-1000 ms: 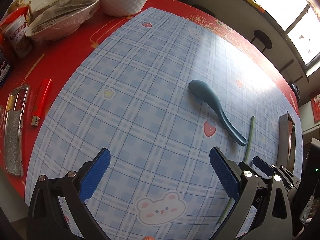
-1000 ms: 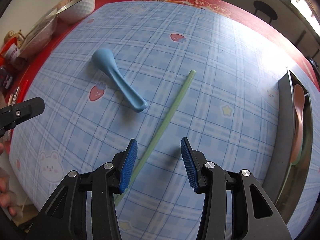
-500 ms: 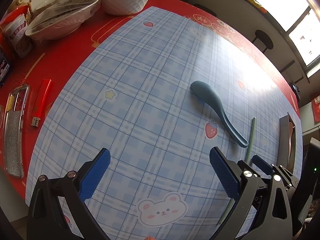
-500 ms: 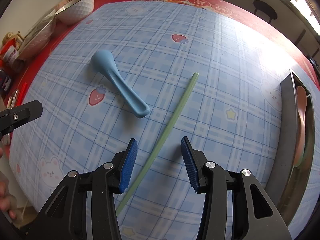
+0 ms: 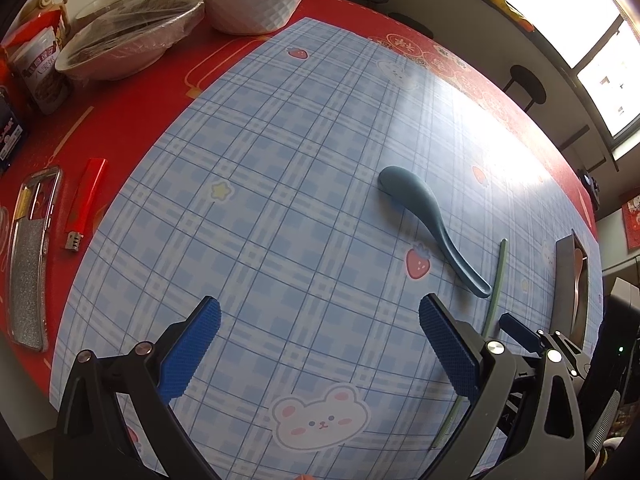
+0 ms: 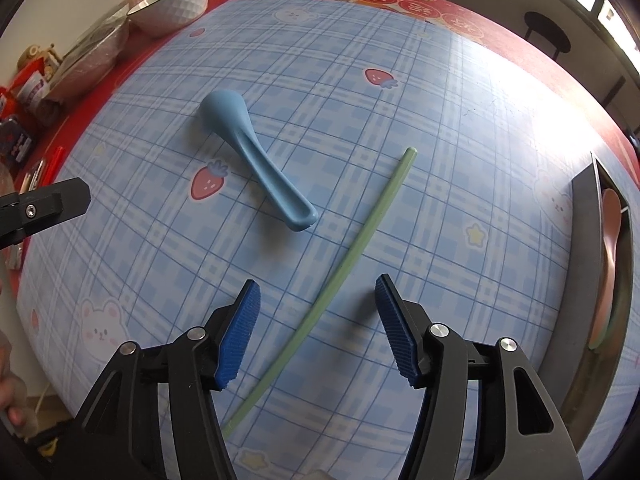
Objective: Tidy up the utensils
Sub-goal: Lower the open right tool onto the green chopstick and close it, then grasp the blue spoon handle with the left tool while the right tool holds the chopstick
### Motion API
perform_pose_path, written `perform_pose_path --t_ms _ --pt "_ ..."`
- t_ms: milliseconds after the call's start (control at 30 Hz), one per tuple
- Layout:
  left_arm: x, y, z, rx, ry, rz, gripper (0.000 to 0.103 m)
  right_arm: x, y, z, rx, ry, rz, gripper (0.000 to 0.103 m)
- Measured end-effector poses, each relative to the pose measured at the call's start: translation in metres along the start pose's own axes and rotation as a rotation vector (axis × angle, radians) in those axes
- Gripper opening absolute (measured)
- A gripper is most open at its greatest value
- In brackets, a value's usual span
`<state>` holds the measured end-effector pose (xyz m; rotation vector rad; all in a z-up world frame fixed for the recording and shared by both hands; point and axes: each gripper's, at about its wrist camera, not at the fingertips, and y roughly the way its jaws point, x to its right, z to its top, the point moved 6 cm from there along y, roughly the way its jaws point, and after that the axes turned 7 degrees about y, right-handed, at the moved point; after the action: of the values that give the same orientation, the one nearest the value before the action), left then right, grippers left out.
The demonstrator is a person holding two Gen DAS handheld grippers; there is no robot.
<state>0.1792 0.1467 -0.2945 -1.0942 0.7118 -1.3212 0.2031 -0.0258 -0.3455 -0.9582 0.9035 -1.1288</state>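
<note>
A: We show the right hand-held gripper point(image 6: 316, 320) poised over the desk point(image 6: 400, 80), jaws parted and gripping nothing; they have just been opening a little. The green chopstick point(image 6: 352, 252) lies flat on the desk and passes between the two pads without touching either. What do we judge may go wrong?

B: The chopstick is thin, smooth and flush with the plaid mat. If the pads close above it rather than at its level, we expect them to shut on air; if they press unevenly, it may roll or pivot out. It also runs aslant to the jaws, from about 7 o'clock near the left pad toward 1 o'clock, so a squeeze could swing it instead of seating it.

A: And its neighbours?

B: The blue spoon point(image 6: 256, 160) lies at about 11 o'clock from the right hand-held gripper, its handle end near the chopstick but apart from it; a swinging chopstick could nudge it. The tray point(image 6: 580, 208) at 3 o'clock, with a pink spoon point(image 6: 610, 240) inside, is well apart, so a weak grip risks a drop on the way.

A: The left hand-held gripper point(image 5: 320, 340)?

B: Open wide and empty, over bare mat; the blue spoon sits at its 1 o'clock.
</note>
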Motion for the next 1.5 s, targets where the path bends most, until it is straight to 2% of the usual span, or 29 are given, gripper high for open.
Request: perform_pose_path --t_ms 33,167,333,433,533,600,700,800,900,1200,1333,1500 --pt "0.000 -0.001 0.000 0.002 -0.004 -0.003 0.097 0.003 -0.001 0.000 0.000 0.011 -0.001 0.039" --pt "0.000 0.000 0.001 -0.001 -0.029 -0.021 0.097 0.014 -0.004 -0.002 -0.012 0.044 0.012 0.016" --pt "0.008 0.001 0.002 -0.003 -0.019 -0.032 0.097 0.027 -0.006 -0.005 -0.021 0.089 0.028 0.007" --pt "0.012 0.001 0.001 -0.007 -0.013 -0.048 0.096 0.038 -0.008 -0.009 -0.019 0.127 0.039 0.006" --pt "0.016 0.005 0.000 -0.023 -0.017 -0.080 0.079 0.046 -0.010 -0.011 -0.014 0.151 0.035 0.006" --pt "0.020 0.007 -0.002 -0.033 -0.024 -0.096 0.062 0.053 -0.011 -0.013 -0.008 0.162 0.027 0.006" --pt "0.028 0.011 -0.002 -0.045 -0.030 -0.132 0.048 0.065 -0.013 -0.015 0.003 0.177 0.001 0.006" --pt "0.041 0.016 0.002 -0.055 -0.043 -0.189 0.040 0.074 -0.015 -0.017 0.012 0.182 -0.002 0.006" --pt "0.055 0.023 0.010 -0.059 -0.036 -0.215 0.032 0.076 -0.015 -0.019 0.020 0.164 0.011 0.006" --pt "0.086 0.053 0.036 -0.032 -0.036 -0.223 0.030 0.083 -0.021 -0.027 0.037 0.136 0.065 0.006" --pt "0.090 0.065 0.039 -0.038 -0.027 -0.185 0.030 0.084 -0.024 -0.031 0.043 0.123 0.079 0.006" --pt "0.095 0.068 0.044 -0.001 0.019 -0.148 0.030 0.085 -0.025 -0.031 0.048 0.124 0.094 0.006"
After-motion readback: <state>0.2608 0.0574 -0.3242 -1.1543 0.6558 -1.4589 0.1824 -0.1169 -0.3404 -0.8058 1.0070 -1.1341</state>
